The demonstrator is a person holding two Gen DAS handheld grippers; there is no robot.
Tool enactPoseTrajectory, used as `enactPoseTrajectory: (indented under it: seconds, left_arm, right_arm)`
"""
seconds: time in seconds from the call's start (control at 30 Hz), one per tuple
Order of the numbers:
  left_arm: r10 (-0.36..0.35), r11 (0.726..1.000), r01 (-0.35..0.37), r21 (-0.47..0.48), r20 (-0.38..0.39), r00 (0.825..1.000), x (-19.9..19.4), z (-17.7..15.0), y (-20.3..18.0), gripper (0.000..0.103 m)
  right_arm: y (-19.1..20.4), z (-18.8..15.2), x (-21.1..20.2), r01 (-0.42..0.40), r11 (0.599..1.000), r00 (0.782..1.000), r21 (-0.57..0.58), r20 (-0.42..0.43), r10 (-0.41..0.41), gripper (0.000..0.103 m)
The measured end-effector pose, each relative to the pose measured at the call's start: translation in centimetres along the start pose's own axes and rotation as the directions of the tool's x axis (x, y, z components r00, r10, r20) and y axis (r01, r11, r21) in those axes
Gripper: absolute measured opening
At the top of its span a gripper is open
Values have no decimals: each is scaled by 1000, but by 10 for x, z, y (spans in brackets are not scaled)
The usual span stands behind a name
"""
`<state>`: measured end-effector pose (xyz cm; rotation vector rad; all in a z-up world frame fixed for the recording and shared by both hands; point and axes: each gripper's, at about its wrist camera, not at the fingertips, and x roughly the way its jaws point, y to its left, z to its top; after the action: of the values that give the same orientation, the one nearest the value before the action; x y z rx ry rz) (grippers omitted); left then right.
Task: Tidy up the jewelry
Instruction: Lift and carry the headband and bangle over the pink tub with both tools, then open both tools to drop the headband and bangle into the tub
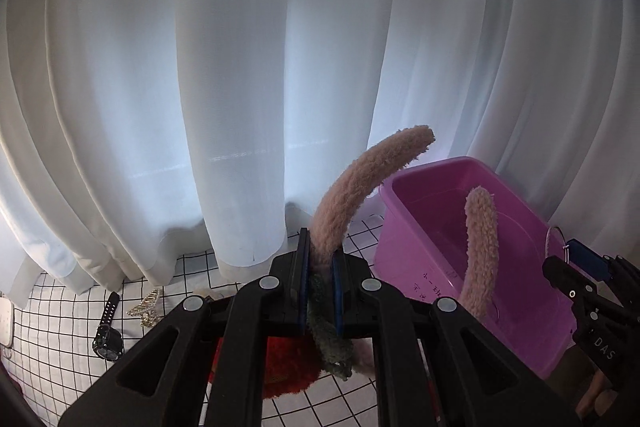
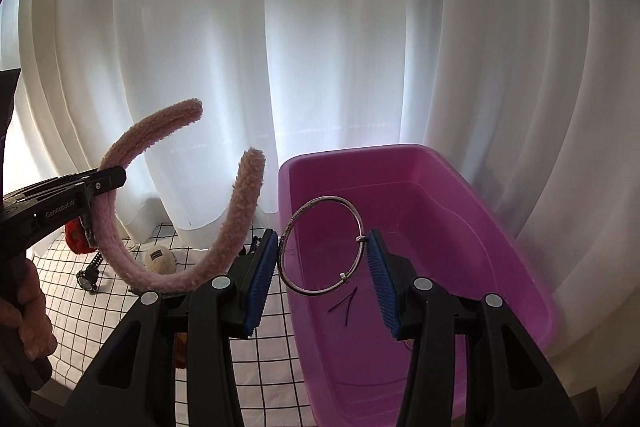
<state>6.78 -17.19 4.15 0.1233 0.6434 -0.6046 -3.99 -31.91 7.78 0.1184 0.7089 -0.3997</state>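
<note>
Blue-padded jaws of the left gripper (image 1: 320, 267) are pressed tight on a fluffy pink headband (image 1: 352, 183), pinching it beside its red and dark green trim (image 1: 330, 331); one end of the band arcs up in front of the white curtain (image 1: 240, 67), the other curves down over the near corner of the purple plastic tub (image 2: 500, 219). The right gripper (image 2: 326, 259), jaws partly spread, pinches a thin silver bangle (image 2: 322, 245) by its opposite edges, the hoop held above the tub's open interior; handwritten marks show on the tub floor beneath it. The tub stands on a white cloth with a black grid (image 1: 60, 327), hard against the curtain; well to the left of the tub on that cloth lie a black wristwatch (image 1: 107, 331), a pale gold chain (image 1: 146, 307) just beside it, and a small cream plush piece (image 2: 160, 259). A person's hand (image 2: 30, 307) grips the left gripper's handle, farther left of the tub still.
</note>
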Motion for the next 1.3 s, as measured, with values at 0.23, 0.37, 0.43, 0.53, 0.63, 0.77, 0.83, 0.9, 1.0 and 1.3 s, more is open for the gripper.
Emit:
enactPoseTrajectory:
  seconds: [0.23, 0.37, 0.43, 0.53, 0.63, 0.77, 0.83, 0.9, 1.0, 1.3]
  left_arm:
    - [-69, 997, 68, 45, 4, 998, 19, 23, -50, 10]
    - [-100, 992, 99, 75, -1, 995, 33, 30, -78, 10]
    - [-113, 989, 113, 92, -8, 994, 41, 33, -91, 10]
    - [-136, 985, 138, 108, -27, 990, 54, 36, -109, 10]
    - [-149, 980, 154, 124, -47, 988, 68, 37, -124, 10]
    - [-149, 978, 158, 137, -76, 986, 83, 35, -137, 10]
    - [-144, 978, 157, 140, -101, 984, 93, 35, -145, 10]
    - [-135, 978, 153, 140, -130, 982, 106, 32, -144, 10]
    - [-121, 979, 145, 144, -168, 978, 121, 25, -150, 12]
    - [-83, 976, 126, 178, -228, 970, 144, 11, -160, 19]
  right_arm:
    - [-41, 7, 0, 58, 997, 998, 42, 9, -58, 45]
    - [-66, 5, 3, 83, 994, 997, 67, -10, -83, 45]
    - [-76, 2, 7, 96, 992, 995, 79, -22, -94, 45]
    - [-90, 0, 13, 109, 989, 994, 97, -42, -105, 45]
    - [-102, -1, 22, 117, 986, 992, 119, -63, -111, 45]
    - [-116, -7, 32, 126, 983, 989, 137, -97, -113, 45]
    - [-119, -10, 38, 128, 981, 987, 143, -117, -111, 45]
    - [-121, -13, 42, 128, 981, 985, 148, -136, -108, 45]
    - [-125, -19, 51, 129, 978, 981, 162, -166, -102, 45]
    - [-126, -28, 68, 138, 978, 970, 158, -222, -101, 49]
